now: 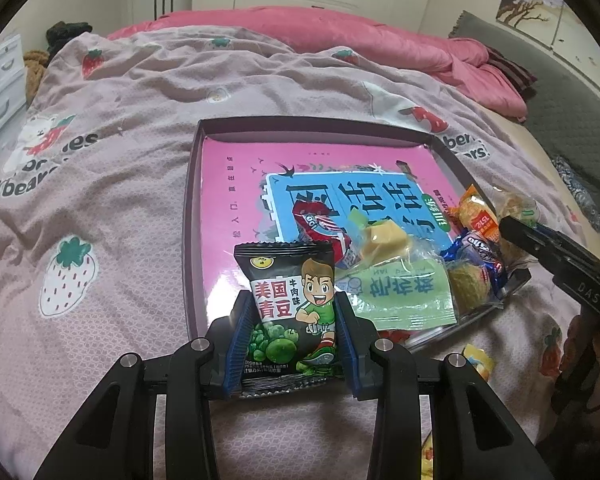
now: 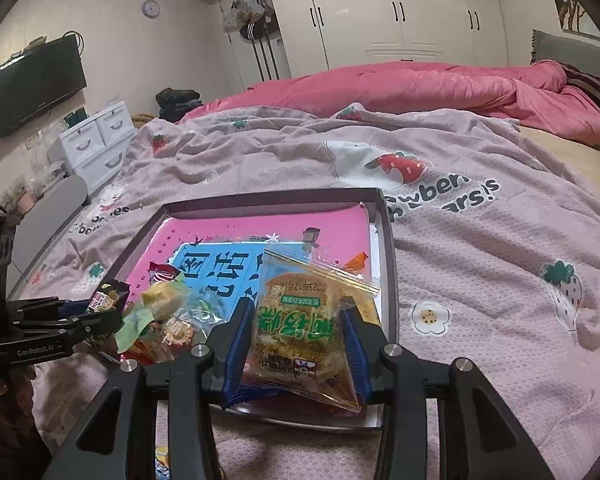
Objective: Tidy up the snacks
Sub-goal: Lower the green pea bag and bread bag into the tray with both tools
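My left gripper [image 1: 294, 320] is shut on a black green-pea snack packet [image 1: 290, 308], held upright at the near edge of the dark box lid [image 1: 192, 184]. My right gripper [image 2: 298, 320] is shut on a clear packet with a yellow-green label [image 2: 300, 320], held over the lid's near right corner [image 2: 390, 264]. Inside the lid a pink and blue sheet [image 1: 236, 184] lines the bottom, with several snacks piled at its near right: a red packet [image 1: 320, 224], a yellow candy [image 1: 384, 240], a green sachet [image 1: 400, 292]. The right gripper shows in the left wrist view [image 1: 512, 228].
The lid lies on a pink strawberry-print bedspread [image 1: 120, 200]. A loose yellow snack [image 1: 478, 364] lies on the bed beside the lid. A pink duvet [image 2: 420, 84] is heaped at the far side. White drawers [image 2: 96, 144] and a TV [image 2: 32, 84] stand left.
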Demonstrator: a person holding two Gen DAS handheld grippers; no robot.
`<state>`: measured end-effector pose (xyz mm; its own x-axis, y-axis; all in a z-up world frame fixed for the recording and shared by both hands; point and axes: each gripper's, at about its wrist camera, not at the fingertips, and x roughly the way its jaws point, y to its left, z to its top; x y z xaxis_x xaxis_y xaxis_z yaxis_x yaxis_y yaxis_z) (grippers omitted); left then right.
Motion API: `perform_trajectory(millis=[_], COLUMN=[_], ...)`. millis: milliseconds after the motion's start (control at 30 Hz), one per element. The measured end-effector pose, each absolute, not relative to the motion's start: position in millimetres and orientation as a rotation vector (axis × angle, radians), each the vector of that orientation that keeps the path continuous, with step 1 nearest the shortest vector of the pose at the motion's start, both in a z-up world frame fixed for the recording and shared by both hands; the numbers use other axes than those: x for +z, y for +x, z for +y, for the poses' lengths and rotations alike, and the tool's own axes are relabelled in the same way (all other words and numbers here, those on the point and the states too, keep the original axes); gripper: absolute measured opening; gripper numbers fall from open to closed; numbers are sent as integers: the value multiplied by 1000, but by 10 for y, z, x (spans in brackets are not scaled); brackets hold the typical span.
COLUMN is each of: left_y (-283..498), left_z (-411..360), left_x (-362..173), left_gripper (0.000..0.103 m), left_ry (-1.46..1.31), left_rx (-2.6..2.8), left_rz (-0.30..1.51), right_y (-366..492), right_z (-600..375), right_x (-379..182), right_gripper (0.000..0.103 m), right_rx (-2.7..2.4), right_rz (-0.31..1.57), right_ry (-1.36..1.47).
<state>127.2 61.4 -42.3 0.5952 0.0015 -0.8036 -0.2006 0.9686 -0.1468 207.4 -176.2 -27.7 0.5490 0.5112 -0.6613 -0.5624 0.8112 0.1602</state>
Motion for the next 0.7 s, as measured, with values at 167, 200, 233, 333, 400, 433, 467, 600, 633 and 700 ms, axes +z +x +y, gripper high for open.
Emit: perform_trajectory(millis=[167, 200, 233, 333, 400, 433, 467, 600, 633, 700], left_y=[1272, 1273, 1273, 1271, 1271, 1270, 1272, 1271, 1270, 1269], left_z=[612, 611, 611, 612, 611, 610, 611, 613, 613, 618], left_x=[-428, -429, -431, -428, -426, -426, -429, -429, -426, -421], left_gripper=[41, 41, 41, 41, 41, 41, 41, 41, 41, 41], left_ry=[-229, -230, -230, -230, -229, -228, -227, -227, -226, -224], left_rx=[119, 120, 119, 120, 121, 121, 120, 120, 121, 122], left_rz=[929, 929, 930, 930, 929, 929, 929, 927, 926, 926], right_y=[2072, 2070, 2070, 2079, 2083, 2082, 2085, 2075, 2066, 2063], right_z=[-1756, -1756, -1757, -1770, -1776, -1777, -1778, -1793, -1799, -1812], right_x=[-287, -287, -289, -291, -285, -282, -278, -243, -229, -212], right_gripper=[44, 44, 44, 44, 45, 45, 45, 48, 48, 49], right_rx=[635, 633, 627, 623, 622, 619, 620, 617, 617, 618], right_rz=[757, 757, 755, 758, 757, 754, 753, 737, 730, 723], right_ry=[-74, -76, -76, -68, -66, -67, -67, -69, -69, -65])
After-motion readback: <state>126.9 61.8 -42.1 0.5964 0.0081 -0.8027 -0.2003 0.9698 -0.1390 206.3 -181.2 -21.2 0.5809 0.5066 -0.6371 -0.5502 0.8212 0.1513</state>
